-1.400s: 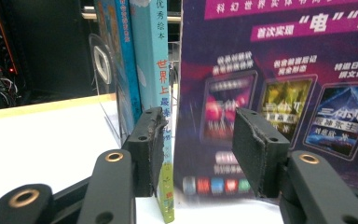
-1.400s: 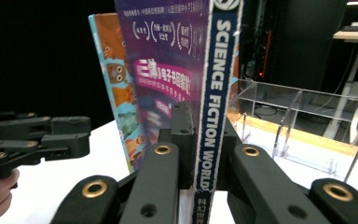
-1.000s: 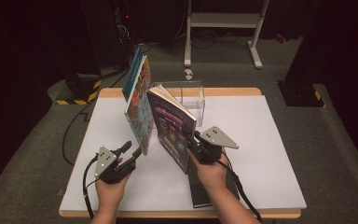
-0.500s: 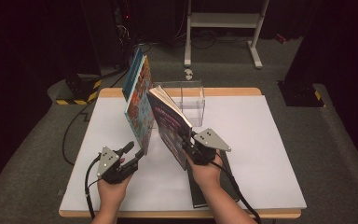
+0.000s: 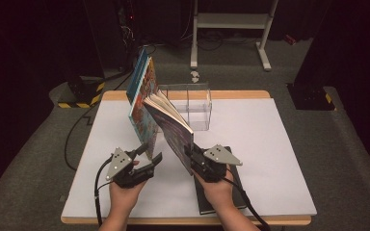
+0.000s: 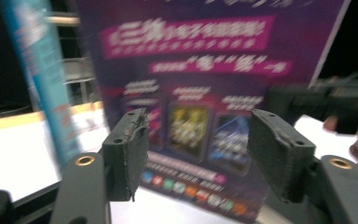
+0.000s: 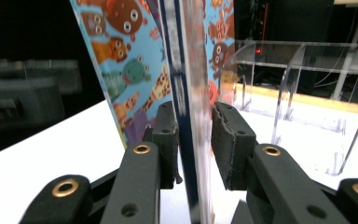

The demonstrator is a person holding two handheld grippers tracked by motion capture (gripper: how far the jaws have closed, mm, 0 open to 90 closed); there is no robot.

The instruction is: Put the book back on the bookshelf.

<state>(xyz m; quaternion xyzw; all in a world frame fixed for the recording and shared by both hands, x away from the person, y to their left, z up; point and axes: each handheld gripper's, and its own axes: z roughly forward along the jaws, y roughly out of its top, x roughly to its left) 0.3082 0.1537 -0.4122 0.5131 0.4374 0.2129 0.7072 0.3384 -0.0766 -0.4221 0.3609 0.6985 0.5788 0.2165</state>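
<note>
A purple-covered book [image 5: 173, 130] stands tilted, its top leaning left against upright colourful picture books [image 5: 142, 103]. My right gripper [image 5: 191, 153] is at its lower near edge. In the right gripper view the book's edge [image 7: 191, 93] runs between the pads [image 7: 228, 140], which have just been opening and stand close on both sides without squeezing it. My left gripper [image 5: 151, 153] sits left of the books near their foot. Its jaws have just been opening and nothing is between them. Its own view [image 6: 198, 135] faces the purple cover [image 6: 191, 93].
A clear acrylic book stand [image 5: 192, 103] is behind the books on the white table [image 5: 279, 144]. A black book [image 5: 236, 192] lies flat under my right hand. Beyond the table are a dark floor, cables and a metal frame.
The purple book has tipped further left and lower, and my right hand sank with it. My left gripper rose a little and its jaws spread wider.
</note>
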